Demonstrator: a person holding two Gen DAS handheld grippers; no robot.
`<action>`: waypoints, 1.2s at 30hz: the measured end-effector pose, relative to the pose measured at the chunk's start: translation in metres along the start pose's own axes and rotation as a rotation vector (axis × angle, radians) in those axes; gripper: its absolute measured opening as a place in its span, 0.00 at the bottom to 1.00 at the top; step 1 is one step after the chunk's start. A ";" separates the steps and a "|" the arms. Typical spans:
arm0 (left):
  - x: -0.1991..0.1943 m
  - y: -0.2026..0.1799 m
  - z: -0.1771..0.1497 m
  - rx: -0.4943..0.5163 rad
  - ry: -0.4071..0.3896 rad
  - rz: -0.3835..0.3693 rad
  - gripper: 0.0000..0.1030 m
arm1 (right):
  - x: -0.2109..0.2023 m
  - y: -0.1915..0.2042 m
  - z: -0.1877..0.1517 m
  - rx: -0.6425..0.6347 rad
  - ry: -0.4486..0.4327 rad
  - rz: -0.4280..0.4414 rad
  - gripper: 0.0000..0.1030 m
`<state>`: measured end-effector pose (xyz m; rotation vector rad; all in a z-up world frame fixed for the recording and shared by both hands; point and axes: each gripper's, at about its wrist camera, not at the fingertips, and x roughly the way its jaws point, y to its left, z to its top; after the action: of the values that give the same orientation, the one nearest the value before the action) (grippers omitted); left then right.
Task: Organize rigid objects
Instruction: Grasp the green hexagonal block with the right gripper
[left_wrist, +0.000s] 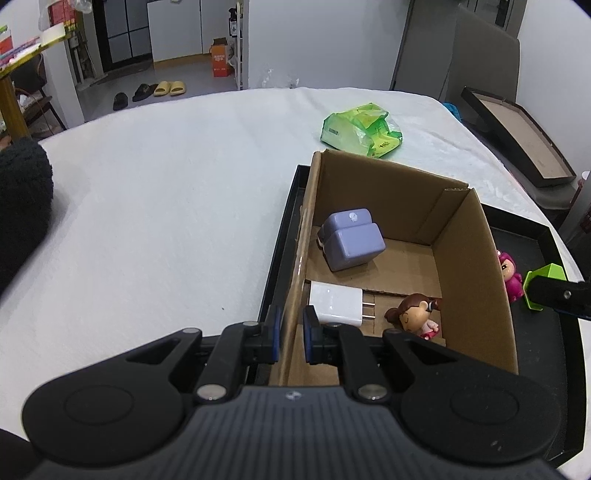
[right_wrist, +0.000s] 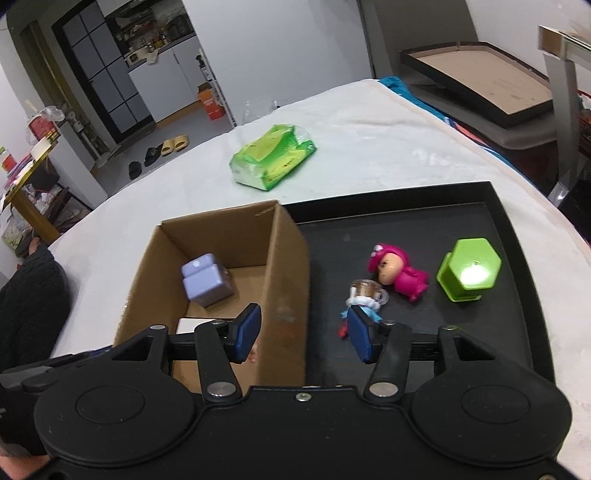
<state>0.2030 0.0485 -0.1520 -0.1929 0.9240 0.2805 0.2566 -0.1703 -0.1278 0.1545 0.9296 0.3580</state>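
Note:
A cardboard box (left_wrist: 469, 254) stands in the left part of a black tray (right_wrist: 509, 332). In it lie a purple charger (left_wrist: 351, 240), a white plug charger (left_wrist: 336, 302) and a brown-haired doll (left_wrist: 415, 314). My left gripper (left_wrist: 291, 334) is shut on the box's left wall. On the tray floor lie a pink doll (right_wrist: 400, 271), a small blue-and-white figure (right_wrist: 365, 297) and a green hexagonal object (right_wrist: 469, 269). My right gripper (right_wrist: 303, 332) is open and empty above the box's right wall; its right finger (right_wrist: 360, 338) is just in front of the small figure.
A green plastic pack (right_wrist: 273, 157) lies on the white cloth (left_wrist: 166, 203) beyond the box. A second dark tray (right_wrist: 480, 81) leans at the far right. A dark sleeve (left_wrist: 22, 199) is at the left edge.

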 end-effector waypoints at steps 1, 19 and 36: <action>-0.001 -0.002 0.000 0.013 -0.006 0.012 0.12 | 0.000 -0.004 0.000 0.003 -0.001 -0.002 0.55; 0.007 -0.030 0.005 0.069 0.013 0.090 0.60 | 0.009 -0.084 -0.003 0.077 -0.042 -0.108 0.77; 0.021 -0.045 0.007 0.096 0.040 0.150 0.65 | 0.046 -0.115 0.017 -0.018 -0.071 -0.198 0.85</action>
<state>0.2346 0.0116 -0.1626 -0.0408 0.9911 0.3706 0.3229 -0.2600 -0.1850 0.0575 0.8632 0.1771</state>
